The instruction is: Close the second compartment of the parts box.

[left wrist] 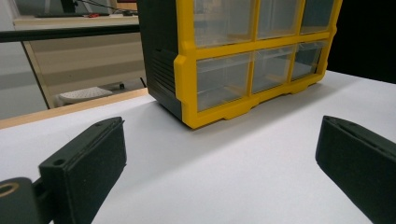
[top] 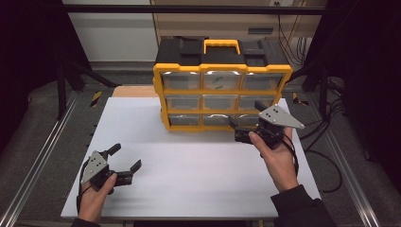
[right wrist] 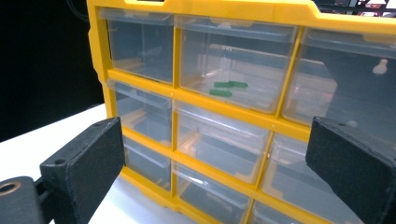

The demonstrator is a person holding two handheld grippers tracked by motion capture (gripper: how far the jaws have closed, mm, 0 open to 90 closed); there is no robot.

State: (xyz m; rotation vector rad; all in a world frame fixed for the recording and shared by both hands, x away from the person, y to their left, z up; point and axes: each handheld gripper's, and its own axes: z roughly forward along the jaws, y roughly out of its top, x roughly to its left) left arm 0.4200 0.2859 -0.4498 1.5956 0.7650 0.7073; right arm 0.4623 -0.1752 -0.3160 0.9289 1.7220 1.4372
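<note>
A yellow-and-black drawer organizer stands upright at the back of the white board, with three rows of three clear drawers. Green pieces lie in the top middle drawer, and a small white piece shows in the top right one. My right gripper is open and hovers just in front of the lower right drawers, with nothing between its jaws. Seen along its own jaws, the right gripper faces the organizer's front. My left gripper is open and empty near the board's front left, pointing toward the organizer.
The organizer has a yellow carry handle on top. A wooden tabletop edge shows behind the board. Metal rails run along the left and right sides. Cables trail on the right.
</note>
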